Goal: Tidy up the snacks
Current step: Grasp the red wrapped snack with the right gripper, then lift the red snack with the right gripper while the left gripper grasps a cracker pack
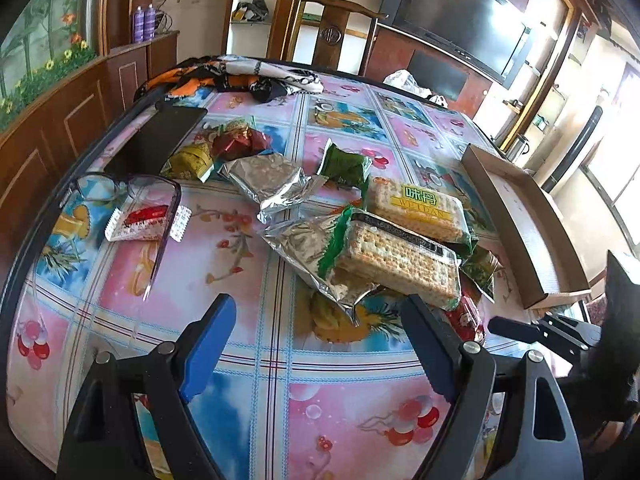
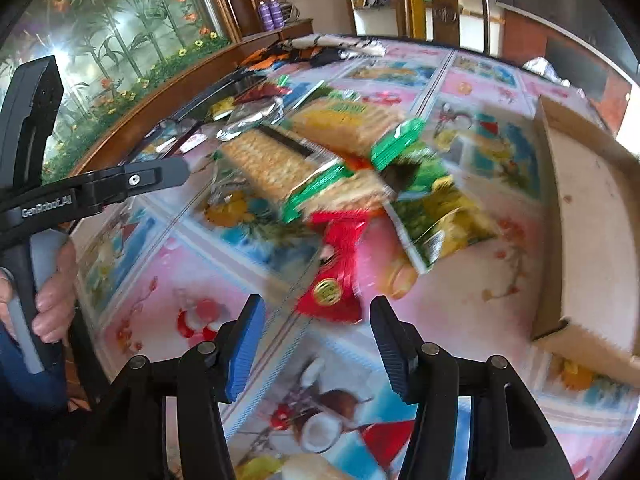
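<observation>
Left wrist view: left gripper (image 1: 320, 344) hangs with jaws apart and empty, just short of the cracker packs (image 1: 400, 256) heaped beside the cardboard tray (image 1: 520, 216). Right wrist view, blurred: right gripper (image 2: 316, 344), jaws apart, empty, near a red packet (image 2: 336, 276) at the heap's edge.

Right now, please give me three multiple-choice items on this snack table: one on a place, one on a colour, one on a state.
1. Where does the cardboard tray lie?
A. right of the snack pile
B. under the eyeglasses
C. on the chair

2. What colour is the packet nearest the right gripper?
A. blue
B. red
C. white

3. What is between the left gripper's fingers?
A. nothing
B. a cracker pack
C. the eyeglasses

Answers:
1 A, it sits beside the pile at the right.
2 B, its wrapper is red.
3 A, only tablecloth shows there.
</observation>
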{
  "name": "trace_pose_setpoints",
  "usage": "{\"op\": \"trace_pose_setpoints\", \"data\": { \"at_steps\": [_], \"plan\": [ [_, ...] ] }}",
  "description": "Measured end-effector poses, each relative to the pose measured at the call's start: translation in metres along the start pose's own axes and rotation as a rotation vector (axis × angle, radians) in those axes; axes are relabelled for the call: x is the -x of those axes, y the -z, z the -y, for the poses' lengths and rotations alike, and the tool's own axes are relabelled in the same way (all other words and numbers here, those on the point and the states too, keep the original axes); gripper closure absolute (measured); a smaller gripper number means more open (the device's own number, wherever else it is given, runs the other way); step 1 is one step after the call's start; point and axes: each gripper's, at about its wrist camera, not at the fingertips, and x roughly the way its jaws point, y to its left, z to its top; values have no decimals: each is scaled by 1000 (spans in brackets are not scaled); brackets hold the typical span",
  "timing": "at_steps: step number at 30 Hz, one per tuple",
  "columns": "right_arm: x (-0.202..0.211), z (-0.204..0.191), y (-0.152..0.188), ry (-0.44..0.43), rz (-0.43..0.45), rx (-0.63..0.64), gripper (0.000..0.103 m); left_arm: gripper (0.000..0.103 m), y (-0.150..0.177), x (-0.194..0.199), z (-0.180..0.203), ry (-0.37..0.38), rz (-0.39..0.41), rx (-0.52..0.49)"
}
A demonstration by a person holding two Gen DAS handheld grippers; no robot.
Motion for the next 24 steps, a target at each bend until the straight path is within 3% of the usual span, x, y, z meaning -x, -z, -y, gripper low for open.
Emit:
{"op": "trace_pose_setpoints", "data": {
  "at_steps": [5, 6, 7, 8, 13, 17, 20, 24],
  "plan": [
    [-12, 6, -11, 6, 8, -25, 45, 19, -2, -4, 4, -20, -23, 11],
    [-14, 2, -14, 18, 10, -8, 51, 19, -3, -5, 5, -19, -32, 17],
    [-16, 0, -16, 37, 7, 8, 75, 19, -5, -6, 6, -20, -40, 22],
    [-16, -2, -17, 50, 5, 22, 83, 19, -6, -8, 8, -23, -54, 29],
    [1, 10, -18, -23, 111, 34, 83, 19, -12, -15, 15, 4, -102, 106],
    [16, 36, -12, -98, 232, -43, 83, 19, -17, -25, 20, 11, -133, 250],
    [25, 47, -13, -62, 278, -77, 83, 19, -21, -34, 28, -27, -156, 320],
    [43, 58, -13, -108, 356, -127, 83, 19, -29, -43, 44, -122, -132, 367]
  ]
}}
